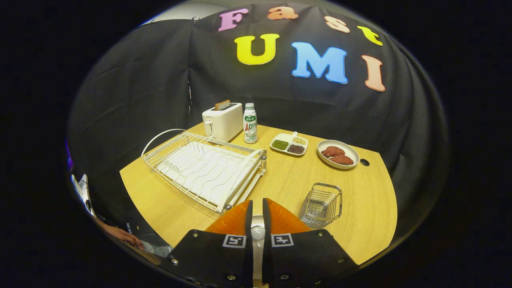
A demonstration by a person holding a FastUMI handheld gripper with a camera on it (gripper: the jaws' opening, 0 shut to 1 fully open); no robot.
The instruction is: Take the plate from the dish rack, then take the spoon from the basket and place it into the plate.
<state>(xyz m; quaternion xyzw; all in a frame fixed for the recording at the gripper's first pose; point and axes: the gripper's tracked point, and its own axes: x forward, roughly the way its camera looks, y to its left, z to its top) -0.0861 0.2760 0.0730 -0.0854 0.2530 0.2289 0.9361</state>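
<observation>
On the table (280, 188): dish rack (204, 168) ahead-left of the gripper (258, 208), basket (322, 204) just ahead-right. Behind the rack, toaster (224, 120), with bottle (250, 123) just beside it on the right. Further right, divided tray (289, 144), then dish (338, 154), behind the basket. Fingers nearly together, with something pale in the gap.

Tabletop (280, 188): light wood, rounded edge
Left: white wire dish rack (204, 170)
Back: toaster (223, 121), bottle (250, 123)
Right: divided tray (289, 144), bowl of patties (338, 154)
Front: metal basket (322, 205)
</observation>
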